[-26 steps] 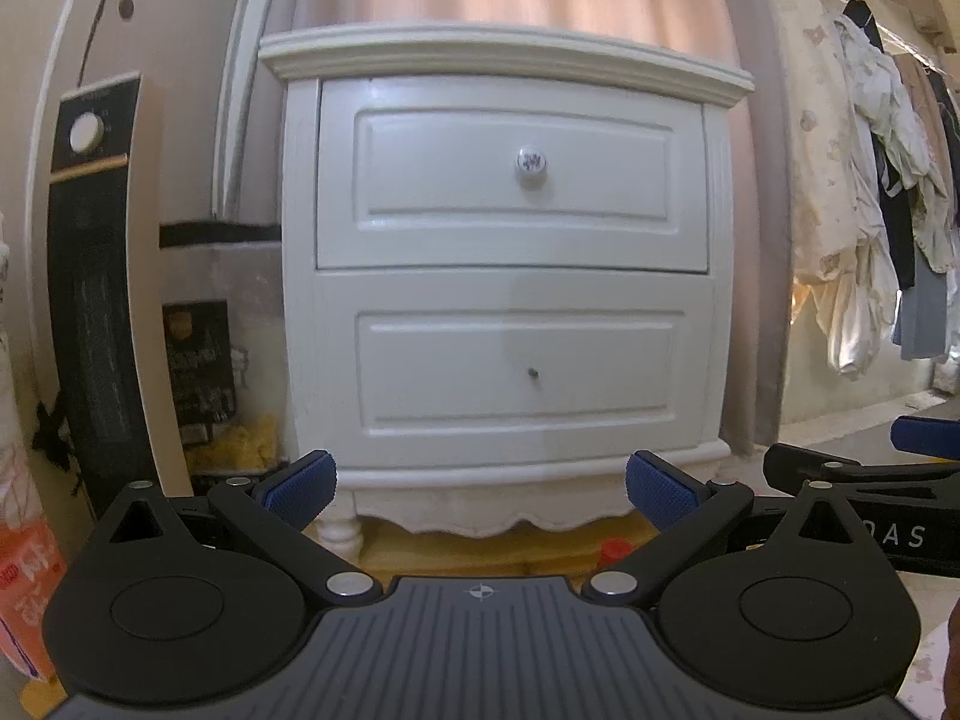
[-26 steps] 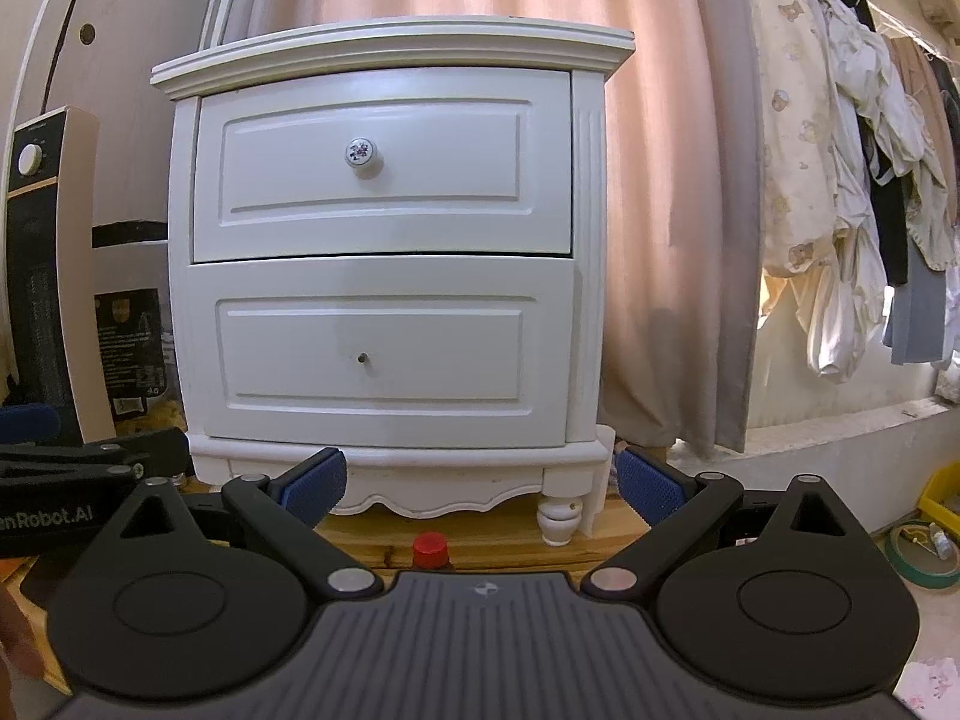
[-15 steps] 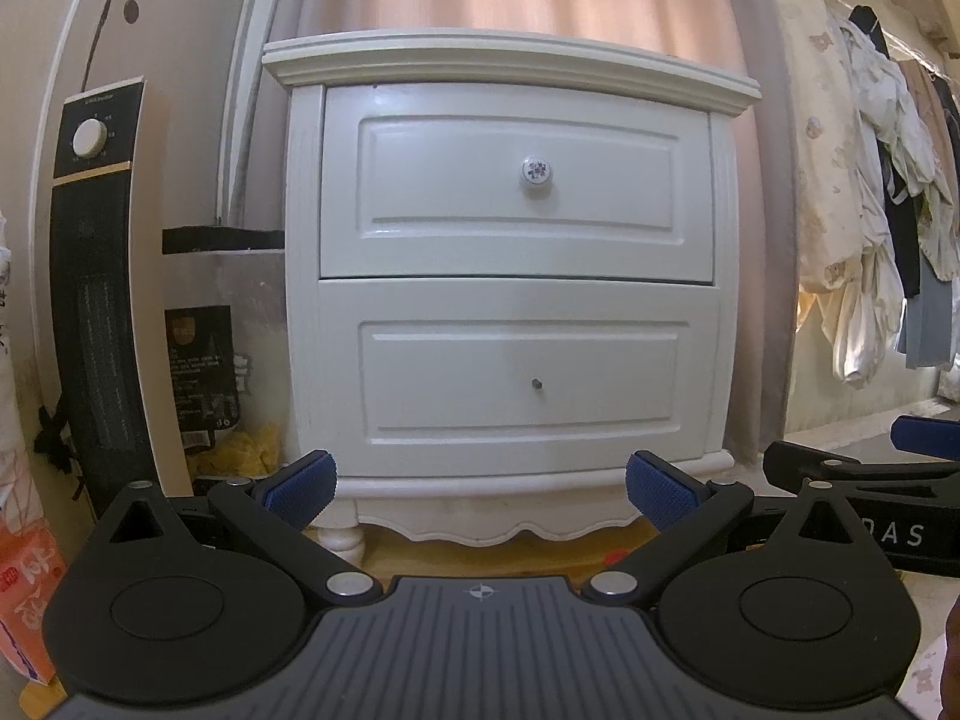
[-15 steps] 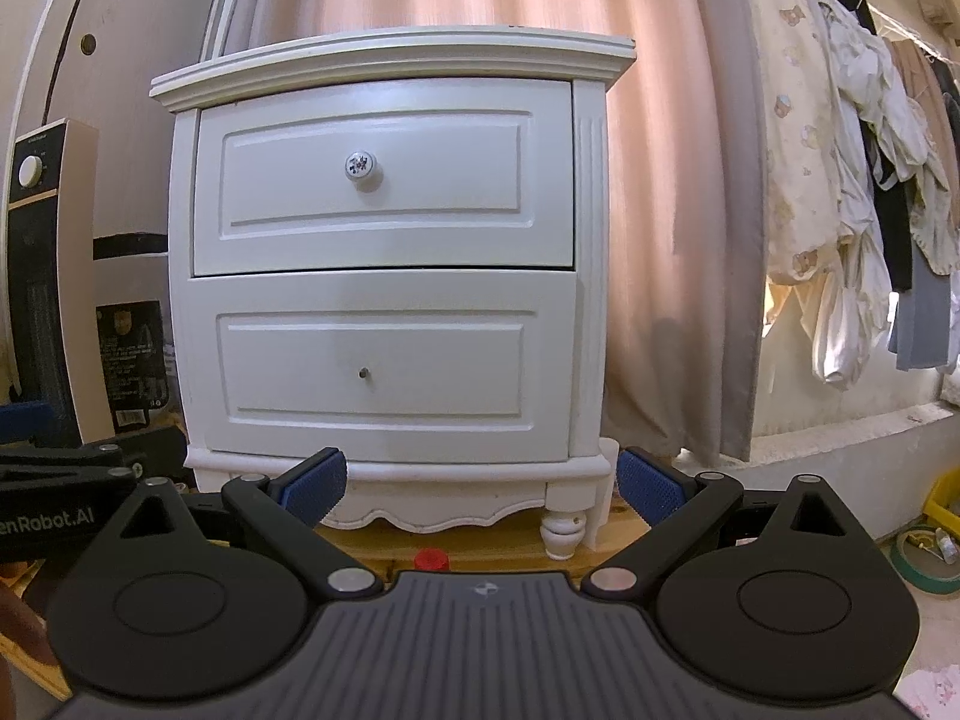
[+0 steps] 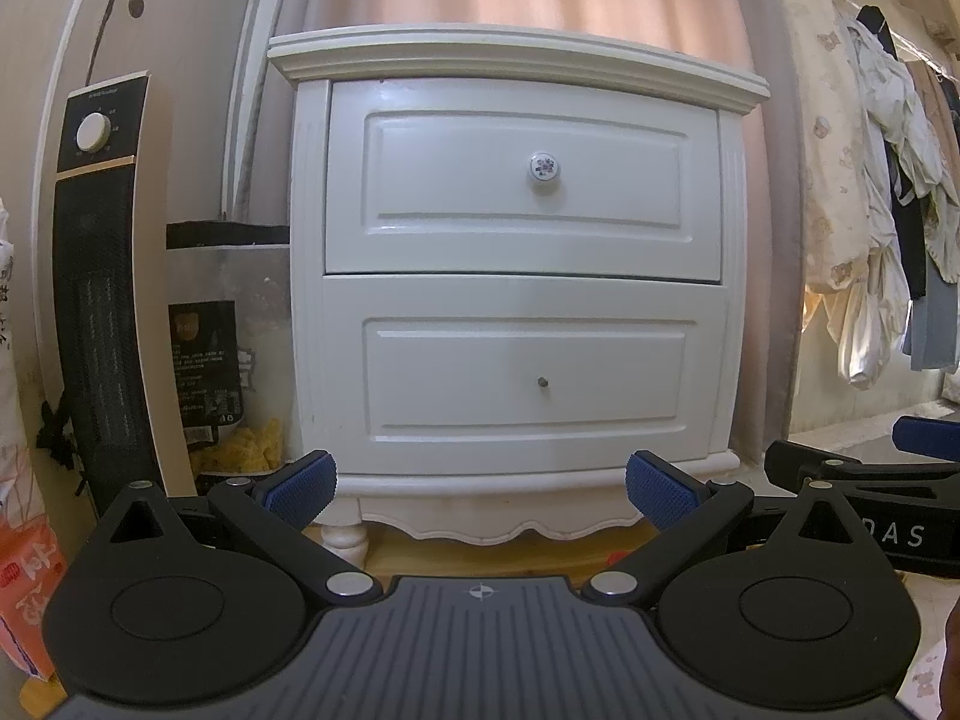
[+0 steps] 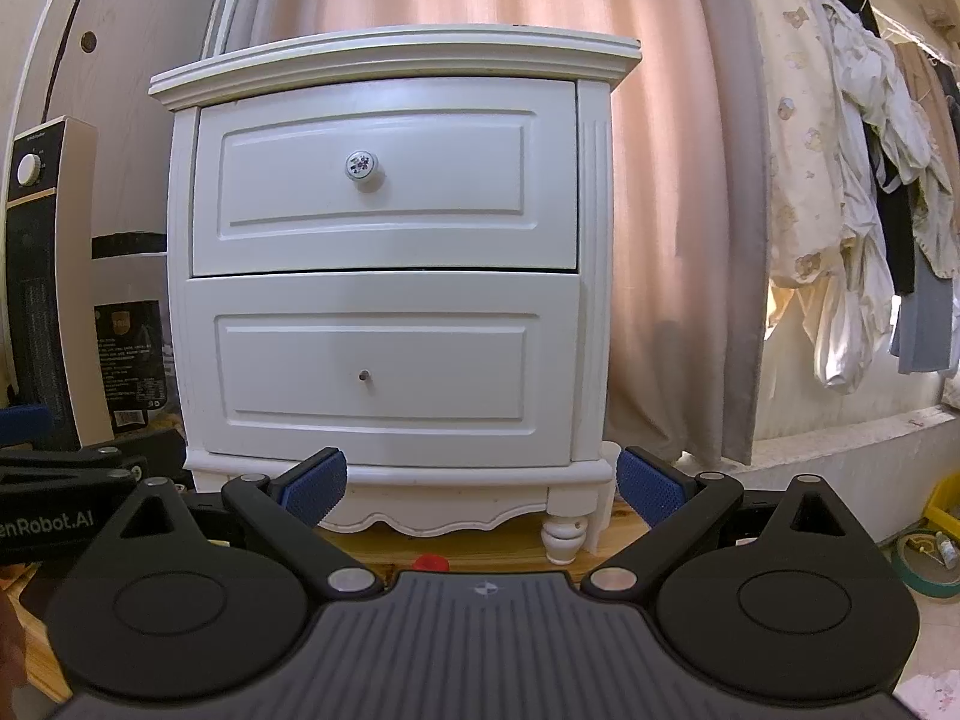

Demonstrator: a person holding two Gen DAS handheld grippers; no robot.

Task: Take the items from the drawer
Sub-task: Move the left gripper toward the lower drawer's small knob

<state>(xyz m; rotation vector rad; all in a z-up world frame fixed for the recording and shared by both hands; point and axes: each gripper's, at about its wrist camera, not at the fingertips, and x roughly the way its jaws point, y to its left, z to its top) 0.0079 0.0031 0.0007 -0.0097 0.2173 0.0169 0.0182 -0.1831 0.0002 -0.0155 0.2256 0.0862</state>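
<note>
The left gripper (image 5: 477, 483) stands wide with nothing between its ribbed blue pads (image 5: 300, 483), and the right gripper (image 6: 480, 480) is spread just as far and equally empty; each shows at the edge of the other's view, so they sit side by side, well short of the white nightstand (image 5: 312, 300). Both drawers are shut, so the items inside are hidden. The upper drawer (image 5: 522, 180) carries a small round knob (image 5: 545, 167), glossy like glazed ceramic with a floral print, at the centre of its front; it is the obvious hold, though probably slick and small, so the pads should close squarely around it. The lower drawer (image 5: 525, 378) has only a bare metal stud (image 5: 543, 382), a poor grip. The painted wood looks stiff, smooth and fairly heavy. A tower heater (image 5: 99, 300) stands beside the nightstand's left edge, a pink curtain (image 6: 672, 240) behind it.
</note>
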